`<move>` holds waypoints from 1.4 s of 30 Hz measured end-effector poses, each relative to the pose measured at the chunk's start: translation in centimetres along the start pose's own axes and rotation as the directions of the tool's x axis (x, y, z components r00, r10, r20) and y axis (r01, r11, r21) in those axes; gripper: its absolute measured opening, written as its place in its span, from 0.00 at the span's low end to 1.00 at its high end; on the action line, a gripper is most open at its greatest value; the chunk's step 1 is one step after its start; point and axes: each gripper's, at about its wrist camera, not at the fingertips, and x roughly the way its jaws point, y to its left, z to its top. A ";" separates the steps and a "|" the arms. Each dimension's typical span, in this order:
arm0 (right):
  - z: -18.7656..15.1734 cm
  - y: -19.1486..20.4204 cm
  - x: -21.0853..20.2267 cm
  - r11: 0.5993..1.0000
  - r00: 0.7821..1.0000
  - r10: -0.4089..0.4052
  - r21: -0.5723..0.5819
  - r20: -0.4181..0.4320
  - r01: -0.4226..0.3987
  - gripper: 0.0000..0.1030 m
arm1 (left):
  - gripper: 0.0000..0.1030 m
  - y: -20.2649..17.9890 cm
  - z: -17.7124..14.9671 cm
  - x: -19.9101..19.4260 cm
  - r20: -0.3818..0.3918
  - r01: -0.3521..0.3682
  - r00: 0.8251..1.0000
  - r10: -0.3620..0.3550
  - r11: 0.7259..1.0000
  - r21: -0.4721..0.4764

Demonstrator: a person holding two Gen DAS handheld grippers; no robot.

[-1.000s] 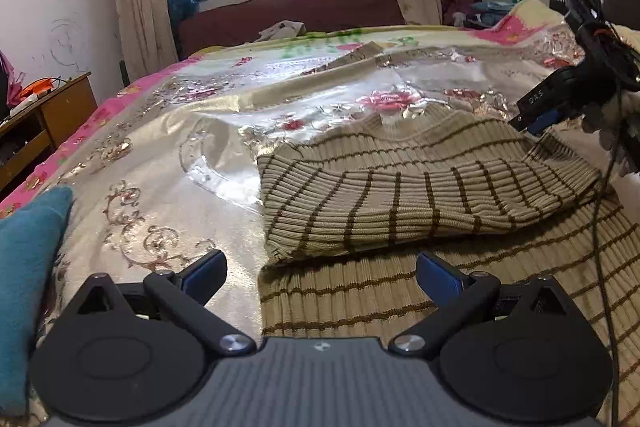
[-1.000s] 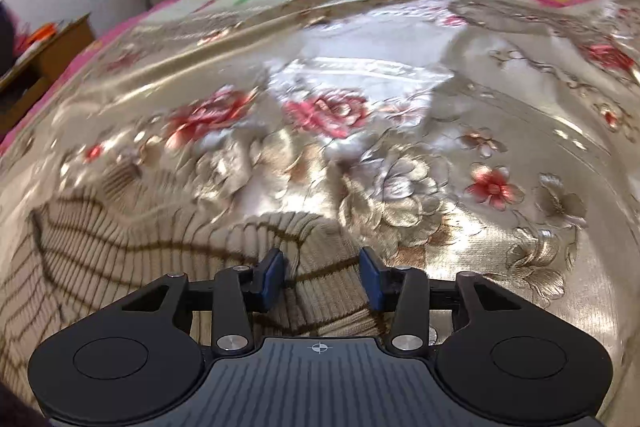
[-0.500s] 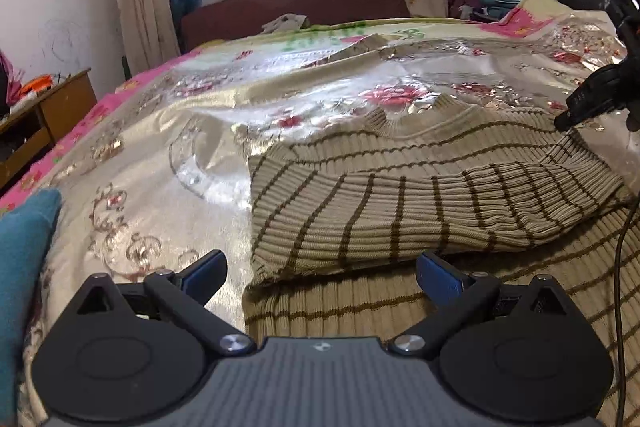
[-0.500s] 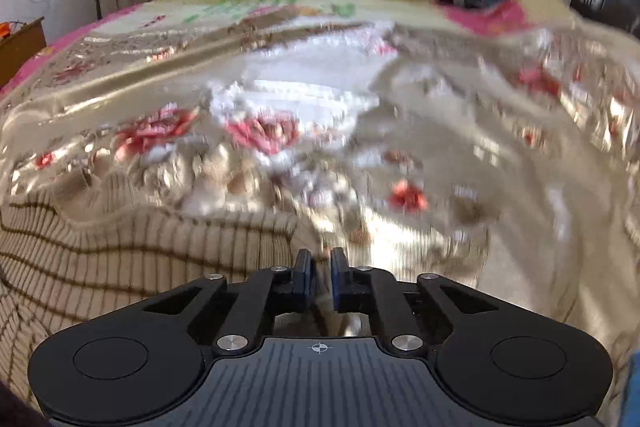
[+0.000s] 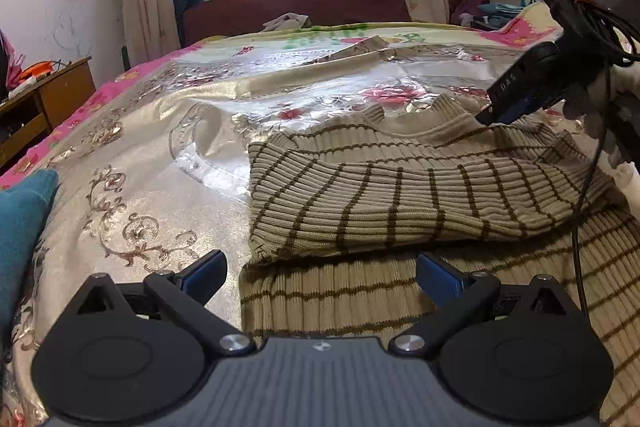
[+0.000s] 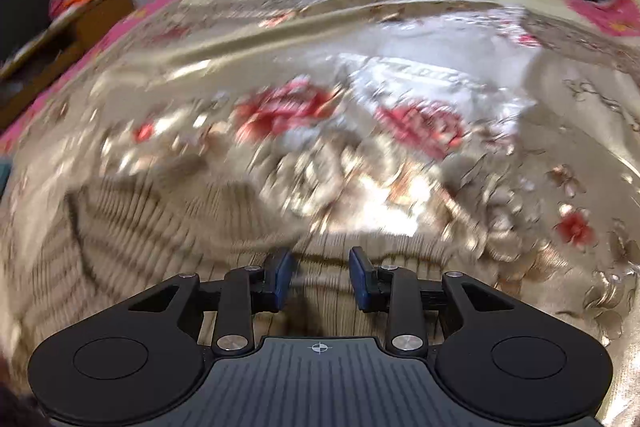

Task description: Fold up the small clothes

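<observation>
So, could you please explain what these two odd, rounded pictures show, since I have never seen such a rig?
A person holds a two-finger gripper in each hand, and each carries a wide-angle camera looking along its fingers. The left gripper stands wide open over a striped beige sweater, partly folded on a shiny floral bedspread. That view also shows the right gripper at the sweater's far edge. In its own blurred view, the right gripper has just been opening; knit shows in the gap, but its pads grip nothing. Neither gripper holds anything.
</observation>
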 end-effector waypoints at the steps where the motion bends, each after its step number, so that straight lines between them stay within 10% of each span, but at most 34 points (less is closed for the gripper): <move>1: -0.4 0.5 -0.1 0.999 1.000 -0.003 -0.040 -0.007 0.003 0.31 | 1.00 0.0 -0.1 0.1 -0.003 0.003 1.000 -0.003 1.000 -0.002; 18: 0.7 3.7 2.0 0.926 0.997 -0.083 -0.370 0.000 0.077 0.36 | 1.00 -0.1 -0.7 0.3 -0.020 0.020 1.000 -0.020 1.000 -0.018; 29: 2.3 1.1 3.3 0.951 0.955 -0.288 -0.095 0.065 0.294 0.31 | 1.00 0.5 -0.6 0.3 -0.018 -0.006 1.000 0.005 0.999 -0.052; 42: -5.7 -1.1 -8.5 0.963 0.965 -0.216 0.198 0.146 0.185 0.40 | 1.00 1.4 -0.8 -0.3 0.000 0.017 1.000 -0.017 0.996 -0.085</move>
